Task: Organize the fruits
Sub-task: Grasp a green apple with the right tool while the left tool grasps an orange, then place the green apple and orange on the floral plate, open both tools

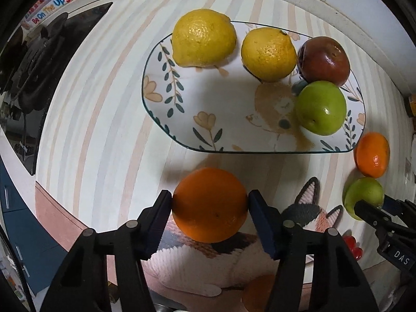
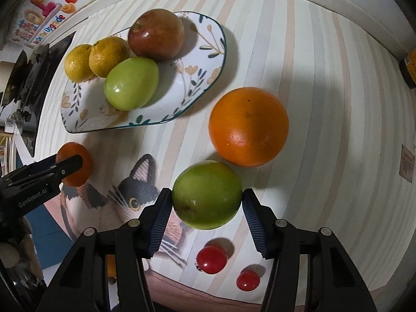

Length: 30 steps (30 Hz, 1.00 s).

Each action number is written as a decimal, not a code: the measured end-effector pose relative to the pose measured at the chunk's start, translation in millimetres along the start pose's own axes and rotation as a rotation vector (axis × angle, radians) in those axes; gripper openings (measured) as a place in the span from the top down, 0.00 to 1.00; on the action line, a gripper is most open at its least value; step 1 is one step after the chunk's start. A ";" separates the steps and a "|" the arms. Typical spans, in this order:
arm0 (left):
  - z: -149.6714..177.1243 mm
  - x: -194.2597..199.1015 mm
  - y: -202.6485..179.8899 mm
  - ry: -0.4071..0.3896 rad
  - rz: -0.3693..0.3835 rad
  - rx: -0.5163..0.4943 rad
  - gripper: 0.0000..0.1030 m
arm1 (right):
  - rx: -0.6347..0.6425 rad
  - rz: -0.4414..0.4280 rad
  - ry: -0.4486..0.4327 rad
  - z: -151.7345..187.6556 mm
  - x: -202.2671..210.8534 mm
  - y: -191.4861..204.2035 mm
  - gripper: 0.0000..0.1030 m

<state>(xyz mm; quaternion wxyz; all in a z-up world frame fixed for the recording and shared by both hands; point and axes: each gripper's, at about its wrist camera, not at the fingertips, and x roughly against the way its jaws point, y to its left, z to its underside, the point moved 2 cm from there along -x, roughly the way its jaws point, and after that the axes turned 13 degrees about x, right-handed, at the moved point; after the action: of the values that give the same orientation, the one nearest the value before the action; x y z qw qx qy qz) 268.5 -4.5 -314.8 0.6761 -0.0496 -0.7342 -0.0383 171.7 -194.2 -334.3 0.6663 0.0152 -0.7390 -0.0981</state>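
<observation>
A floral plate [image 1: 182,119] [image 2: 208,52] holds two lemons [image 1: 204,37] [image 1: 269,54], a dark red apple [image 1: 323,59] [image 2: 157,35] and a green apple [image 1: 321,108] [image 2: 131,83]. My left gripper [image 1: 210,205] is shut on an orange [image 1: 210,205], held in front of the plate; both show in the right wrist view [image 2: 74,163]. My right gripper [image 2: 207,195] is shut on a green apple [image 2: 207,195] [image 1: 364,196], right of the plate. Another orange [image 2: 248,126] [image 1: 373,154] lies on the mat beside it.
Two cherry tomatoes [image 2: 211,259] [image 2: 247,280] lie near the mat's front edge. The striped cat mat [image 2: 325,104] covers the counter. A black stovetop [image 1: 39,85] sits at the left. The wall edge [image 1: 338,7] runs behind the plate.
</observation>
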 end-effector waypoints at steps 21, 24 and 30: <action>-109.5 42.6 28.0 -0.017 0.100 0.069 0.43 | 0.160 -0.167 -0.144 -114.8 13.7 110.3 0.44; -119.3 32.9 30.3 0.013 0.100 0.079 0.43 | 0.198 -0.161 -0.138 -127.4 4.1 129.5 0.44; -125.0 15.7 38.3 0.078 0.126 0.108 0.43 | 0.266 -0.168 -0.116 -137.2 -7.5 147.4 0.43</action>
<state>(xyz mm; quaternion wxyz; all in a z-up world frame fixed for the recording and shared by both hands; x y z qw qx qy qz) 395.6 18.4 -289.2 0.7069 -0.0576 -0.7037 0.0417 324.0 -65.7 -304.6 0.6039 0.1595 -0.7789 -0.0555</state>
